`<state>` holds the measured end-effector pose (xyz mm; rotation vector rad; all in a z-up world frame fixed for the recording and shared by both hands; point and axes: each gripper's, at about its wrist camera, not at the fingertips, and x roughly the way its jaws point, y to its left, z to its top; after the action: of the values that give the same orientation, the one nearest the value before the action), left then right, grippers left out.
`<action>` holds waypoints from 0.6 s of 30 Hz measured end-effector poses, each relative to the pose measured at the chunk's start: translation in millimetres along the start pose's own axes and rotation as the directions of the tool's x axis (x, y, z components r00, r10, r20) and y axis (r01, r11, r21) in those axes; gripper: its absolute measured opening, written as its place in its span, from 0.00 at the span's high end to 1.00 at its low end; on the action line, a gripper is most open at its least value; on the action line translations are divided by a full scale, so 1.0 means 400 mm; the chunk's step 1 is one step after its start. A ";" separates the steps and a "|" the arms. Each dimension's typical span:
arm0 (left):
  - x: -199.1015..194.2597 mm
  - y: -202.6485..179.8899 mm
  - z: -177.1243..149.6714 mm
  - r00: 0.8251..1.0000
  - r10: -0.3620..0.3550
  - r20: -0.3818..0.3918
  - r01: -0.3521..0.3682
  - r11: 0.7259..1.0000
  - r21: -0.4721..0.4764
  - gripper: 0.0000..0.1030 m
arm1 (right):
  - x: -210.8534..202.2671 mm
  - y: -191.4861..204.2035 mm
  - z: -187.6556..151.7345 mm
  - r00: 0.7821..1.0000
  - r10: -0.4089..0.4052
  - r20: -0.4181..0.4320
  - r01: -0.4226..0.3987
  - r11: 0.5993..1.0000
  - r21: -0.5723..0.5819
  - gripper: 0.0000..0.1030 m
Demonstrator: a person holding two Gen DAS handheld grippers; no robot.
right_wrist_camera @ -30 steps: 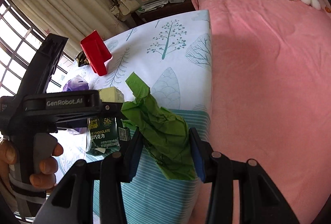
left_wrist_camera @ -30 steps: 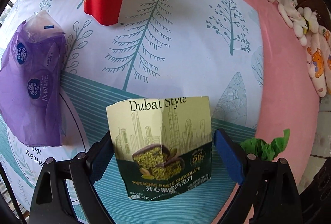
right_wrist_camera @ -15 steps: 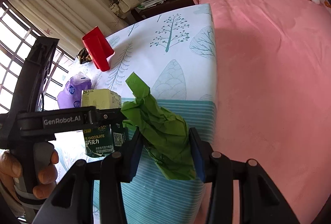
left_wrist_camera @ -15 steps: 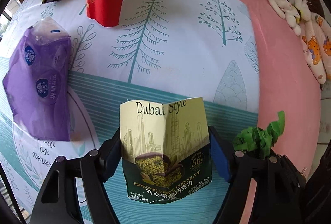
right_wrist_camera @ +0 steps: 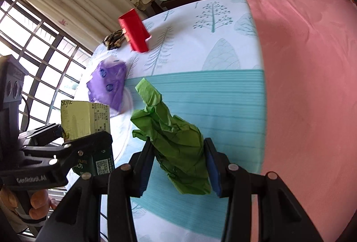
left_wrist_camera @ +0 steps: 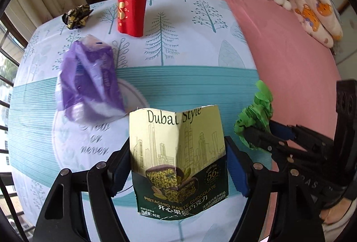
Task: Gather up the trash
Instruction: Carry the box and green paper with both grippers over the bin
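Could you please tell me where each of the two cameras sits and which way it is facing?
Left wrist: on the left gripper, looking along its fingers across the table toward the bed; it clamps the chocolate box; the right gripper shows at right.
Right wrist: on the right gripper, facing the same way, clamping green paper; the left gripper and the person's hand show at left.
Shared: both held items, purple pack, red packet, foil wrapper.

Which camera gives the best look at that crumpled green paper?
The right wrist view: the crumpled green paper fills the centre, clamped in the right gripper. The left wrist view shows only its frilly top at the edge.
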<state>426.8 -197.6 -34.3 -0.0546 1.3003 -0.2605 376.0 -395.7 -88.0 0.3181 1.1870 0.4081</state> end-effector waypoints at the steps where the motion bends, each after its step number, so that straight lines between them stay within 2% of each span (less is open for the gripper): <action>1: -0.019 0.011 -0.016 1.000 0.001 0.004 -0.002 1.000 0.014 0.28 | -0.003 0.017 -0.013 1.000 0.003 -0.003 -0.003 1.000 -0.002 0.58; 7: -0.117 0.067 -0.122 0.999 -0.016 0.038 0.013 0.995 0.098 0.28 | -0.027 0.126 -0.101 1.000 0.001 -0.003 -0.001 1.000 0.003 0.58; 12: -0.205 0.127 -0.224 0.995 -0.061 0.074 0.048 0.985 0.165 0.28 | -0.048 0.225 -0.194 0.999 -0.029 0.036 0.027 0.999 0.048 0.58; 18: -0.299 0.213 -0.369 0.984 -0.136 0.117 0.097 0.953 0.286 0.28 | -0.062 0.371 -0.346 0.990 -0.092 0.111 0.077 0.989 0.128 0.58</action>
<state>270.3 -72.9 23.1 0.0902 1.1160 -0.5318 217.7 -272.6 -48.8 0.3920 1.1089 0.2389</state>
